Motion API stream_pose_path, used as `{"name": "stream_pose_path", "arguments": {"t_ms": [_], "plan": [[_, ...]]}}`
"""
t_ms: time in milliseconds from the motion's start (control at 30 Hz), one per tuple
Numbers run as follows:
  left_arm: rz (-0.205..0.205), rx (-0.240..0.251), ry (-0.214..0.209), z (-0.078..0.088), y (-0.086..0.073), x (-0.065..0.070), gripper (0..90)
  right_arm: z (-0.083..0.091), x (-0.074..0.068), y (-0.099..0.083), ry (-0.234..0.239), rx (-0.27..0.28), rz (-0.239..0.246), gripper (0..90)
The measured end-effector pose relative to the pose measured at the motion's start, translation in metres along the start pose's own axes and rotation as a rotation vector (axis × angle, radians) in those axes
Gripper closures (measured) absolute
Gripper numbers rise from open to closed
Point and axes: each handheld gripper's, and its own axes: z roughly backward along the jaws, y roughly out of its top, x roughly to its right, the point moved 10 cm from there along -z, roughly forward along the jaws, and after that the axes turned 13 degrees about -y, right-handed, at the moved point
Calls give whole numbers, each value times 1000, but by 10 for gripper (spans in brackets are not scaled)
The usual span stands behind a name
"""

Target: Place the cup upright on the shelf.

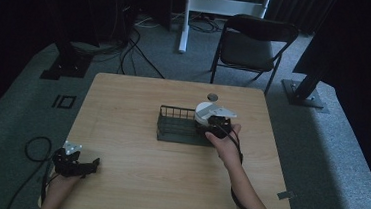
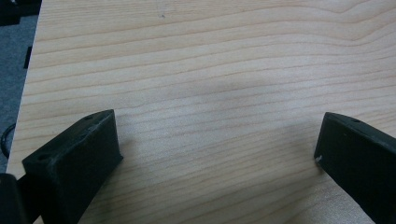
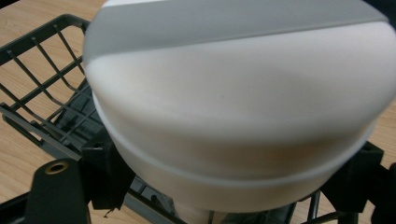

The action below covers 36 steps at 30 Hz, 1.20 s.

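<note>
Wood counter (image 1: 132,180), dark room | my right gripper (image 1: 216,121) clamped on white bowl (image 3: 233,116), over black wire basket (image 1: 171,128) mid-counter | my left gripper (image 1: 88,166) jaws apart, near-left corner, holding nothing

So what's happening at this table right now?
A person at a wooden table works with a hand-held gripper in each hand. The right hand-held gripper is clamped on a white bowl-like dish, holding it over the right end of a black wire rack. The left hand-held gripper rests open near the table's near left corner, with nothing between its jaws.
</note>
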Motion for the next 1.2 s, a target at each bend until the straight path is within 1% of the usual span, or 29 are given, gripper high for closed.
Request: {"name": "stream_pose_path", "arguments": {"t_ms": [67, 133, 233, 367, 433, 600, 667, 733, 800, 867, 1200], "plan": [[0, 0, 0, 0, 0, 0, 3, 0, 0, -1, -3, 4, 5, 182], [0, 0, 0, 0, 0, 0, 3, 0, 0, -1, -7, 9, -3, 181], [0, 0, 0, 0, 0, 0, 2, -1, 0, -1, -4, 19, 2, 179], [0, 0, 0, 0, 0, 0, 3, 0, 1, -1, 14, 31, 9, 176], [0, 0, 0, 0, 0, 0, 3, 1, 1, -1, 22, 43, 6, 173], [0, 0, 0, 0, 0, 0, 3, 5, 2, 0, 32, 61, -25, 158], [0, 0, 0, 0, 0, 0, 3, 7, 2, 0, 35, 64, -24, 157], [0, 0, 0, 0, 0, 0, 3, 8, 3, -1, 39, 68, -42, 157], [0, 0, 0, 0, 0, 0, 2, 9, 3, -1, 39, 73, -42, 157], [0, 0, 0, 0, 0, 0, 3, 12, 3, -1, 49, 76, -53, 157], [0, 1, 0, 0, 0, 0, 2, 22, 6, -3, 49, 90, -51, 157]]}}
